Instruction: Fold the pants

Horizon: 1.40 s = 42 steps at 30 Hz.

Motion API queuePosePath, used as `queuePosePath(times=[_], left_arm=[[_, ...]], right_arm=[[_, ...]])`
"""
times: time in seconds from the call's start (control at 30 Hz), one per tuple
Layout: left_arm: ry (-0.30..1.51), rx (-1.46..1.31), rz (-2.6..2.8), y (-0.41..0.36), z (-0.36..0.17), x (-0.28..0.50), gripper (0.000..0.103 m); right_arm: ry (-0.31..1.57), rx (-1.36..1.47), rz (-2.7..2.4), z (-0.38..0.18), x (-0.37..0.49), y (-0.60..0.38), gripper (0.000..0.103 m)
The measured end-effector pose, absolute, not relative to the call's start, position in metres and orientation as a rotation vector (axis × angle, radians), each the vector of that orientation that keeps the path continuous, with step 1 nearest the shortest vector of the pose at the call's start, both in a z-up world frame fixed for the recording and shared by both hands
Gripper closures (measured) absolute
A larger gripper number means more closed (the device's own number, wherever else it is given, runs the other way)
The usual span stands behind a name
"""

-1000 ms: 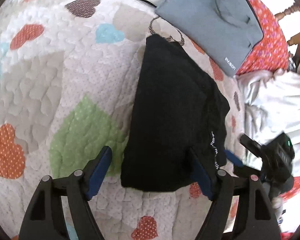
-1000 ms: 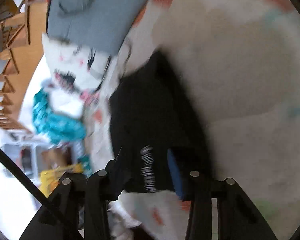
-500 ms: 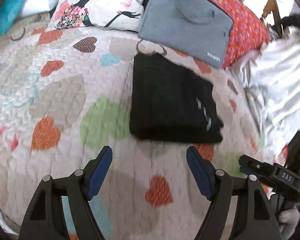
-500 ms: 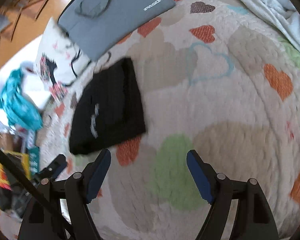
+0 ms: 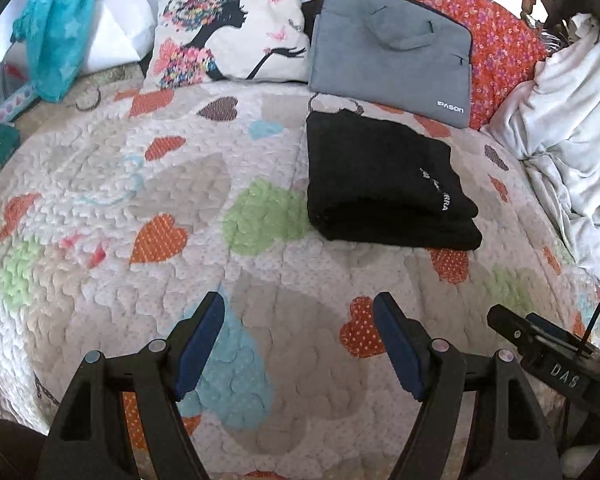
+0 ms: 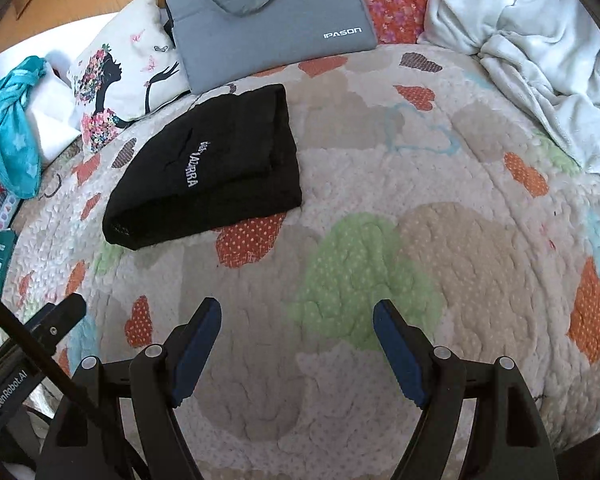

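Observation:
The black pants (image 5: 384,178) lie folded into a thick rectangle with white lettering on the heart-patterned quilt (image 5: 140,184). They also show in the right wrist view (image 6: 216,168), up and left of the jaws. My left gripper (image 5: 300,344) is open and empty, held above the quilt well short of the pants. My right gripper (image 6: 298,346) is open and empty, also back from the pants. The right gripper's body shows at the lower right of the left wrist view (image 5: 548,352).
A grey laptop bag (image 5: 392,48) rests just behind the pants on a red floral cushion (image 5: 500,40). A printed pillow (image 5: 228,32) and a teal cloth (image 5: 56,28) lie at the back left. A crumpled white blanket (image 5: 572,128) is at the right.
Both grippers have let go of the pants and pulled back and up. The pants now lie folded on the quilt, farther from both jaws.

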<state>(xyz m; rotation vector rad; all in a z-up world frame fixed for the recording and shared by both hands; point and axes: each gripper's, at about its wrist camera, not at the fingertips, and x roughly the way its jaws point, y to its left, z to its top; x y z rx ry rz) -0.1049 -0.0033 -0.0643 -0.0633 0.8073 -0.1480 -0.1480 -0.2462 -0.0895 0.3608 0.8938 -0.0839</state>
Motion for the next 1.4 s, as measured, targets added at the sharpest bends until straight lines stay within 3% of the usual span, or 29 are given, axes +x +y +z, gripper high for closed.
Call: queuePosePath(times=[0.3,1.13,1.4], left_arm=[[0.766,0.002,-0.153,-0.012,-0.057,-0.106,0.027],[0.912,-0.017,-0.216,-0.041,-0.088,-0.076,0.027],[0.725,0.007,-0.123,-0.032,-0.063,-0.091,0.027]], right_arm=[[0.85,0.224,-0.137,-0.087,-0.152,-0.232,0.02],[0.845,0.323,-0.188,-0.105,-0.137,-0.274,0.015],[0.825,0.303,-0.19,-0.103,-0.138,-0.268,0.014]])
